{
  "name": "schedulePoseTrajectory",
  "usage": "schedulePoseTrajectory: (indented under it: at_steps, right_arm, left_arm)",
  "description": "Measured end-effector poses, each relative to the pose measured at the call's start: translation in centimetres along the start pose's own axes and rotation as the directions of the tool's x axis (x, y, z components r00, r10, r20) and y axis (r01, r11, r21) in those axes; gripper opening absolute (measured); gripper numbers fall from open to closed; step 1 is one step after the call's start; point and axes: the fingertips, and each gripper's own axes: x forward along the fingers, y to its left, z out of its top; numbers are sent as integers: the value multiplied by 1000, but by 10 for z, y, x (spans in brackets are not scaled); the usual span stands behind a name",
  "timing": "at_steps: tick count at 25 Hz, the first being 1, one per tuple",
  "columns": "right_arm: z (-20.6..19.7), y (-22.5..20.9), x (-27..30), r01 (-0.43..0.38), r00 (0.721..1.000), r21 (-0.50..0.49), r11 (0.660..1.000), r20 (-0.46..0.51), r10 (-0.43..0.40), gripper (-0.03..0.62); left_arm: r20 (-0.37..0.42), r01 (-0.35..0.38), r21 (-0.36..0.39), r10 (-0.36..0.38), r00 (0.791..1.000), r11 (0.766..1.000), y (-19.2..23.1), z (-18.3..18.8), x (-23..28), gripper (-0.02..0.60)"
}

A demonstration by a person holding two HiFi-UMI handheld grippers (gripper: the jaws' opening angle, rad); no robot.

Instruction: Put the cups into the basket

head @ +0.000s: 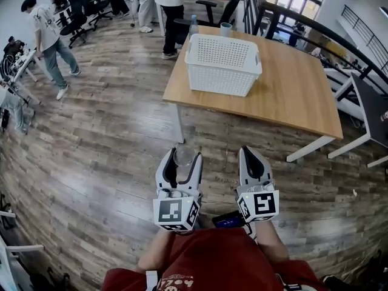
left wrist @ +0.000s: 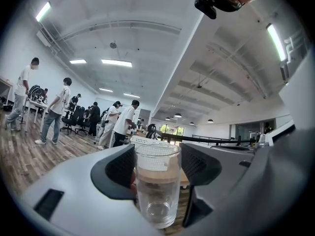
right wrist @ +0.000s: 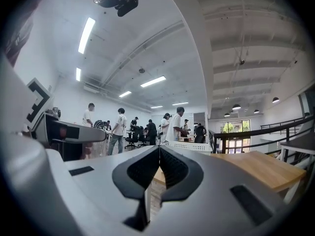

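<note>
- Cup [head: 183, 162], a clear glass, stood upright at lower centre-left of the head view, clamped on both sides by the jaws of the left gripper [head: 181, 157].
- Basket [head: 219, 82], white and perforated, sat above centre on the near left part of the table [head: 291, 93], well apart from the cup.
- Right gripper [head: 255, 157] was at lower centre-right, its jaws pressed together with nothing between them.
- Table ran on toward the right edge of the frame.
</note>
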Motion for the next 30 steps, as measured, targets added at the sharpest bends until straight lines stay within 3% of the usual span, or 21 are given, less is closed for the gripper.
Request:
schedulePoseTrajectory:
  at_steps: [15,30]
  right_arm:
    - [0,18,49,50,999,-5,999,3,-50,10]
    - [-11,-40,97,48,999,9,999,0,-48,10]
  left_arm:
    - [-12,49,-2,-49,999,999,49,6,37,288]
    - [-29,49,2,-49,998,999,35,-2,105,288]
